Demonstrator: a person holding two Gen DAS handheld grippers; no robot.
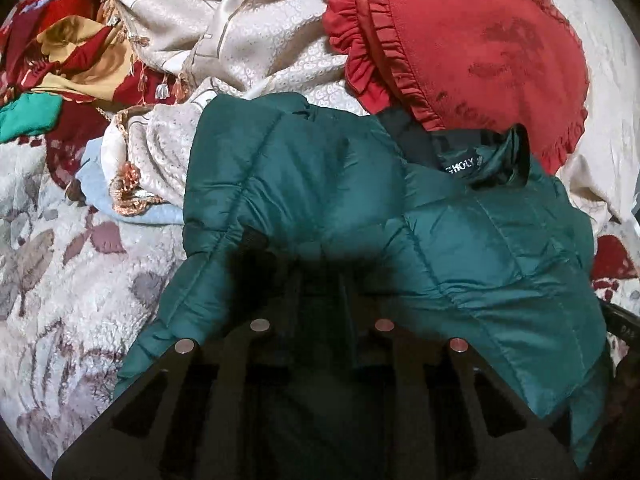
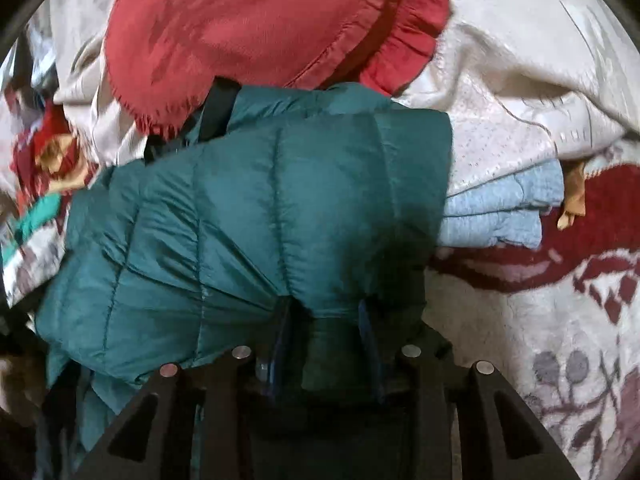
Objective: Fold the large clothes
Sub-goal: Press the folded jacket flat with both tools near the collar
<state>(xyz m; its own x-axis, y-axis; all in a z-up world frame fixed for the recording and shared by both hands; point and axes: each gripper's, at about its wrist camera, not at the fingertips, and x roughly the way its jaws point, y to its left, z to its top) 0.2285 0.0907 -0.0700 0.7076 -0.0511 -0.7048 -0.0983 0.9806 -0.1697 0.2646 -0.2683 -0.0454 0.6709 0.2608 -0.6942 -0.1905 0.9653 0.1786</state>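
Both grippers point level into the jacket (image 1: 320,184): right gripper (image 2: 326,316) fingers clamped on a fold; left gripper (image 1: 320,276) fingers nearly together, grip unclear.

Puffer jacket (image 1: 360,216) sprawls across the bed blanket (image 1: 72,280), dead centre in the left wrist view. Its collar label (image 1: 460,164) sits up at one o'clock, tucked against the frilled cushion (image 1: 460,40), which overlaps the collar edge. At ten o'clock, a tasselled bedspread (image 1: 192,40) is heaped behind the jacket; beyond that, at nine to ten o'clock, a patterned cloth (image 1: 80,60) is bunched.

Right wrist view: left gripper (image 1: 320,280) and right gripper (image 2: 324,320) each sit at six o'clock, fingers (image 2: 286,320) either side of a jacket fold. Folded towel (image 2: 500,212) lies at three o'clock, touching the jacket's edge, under the bedspread (image 2: 520,80).
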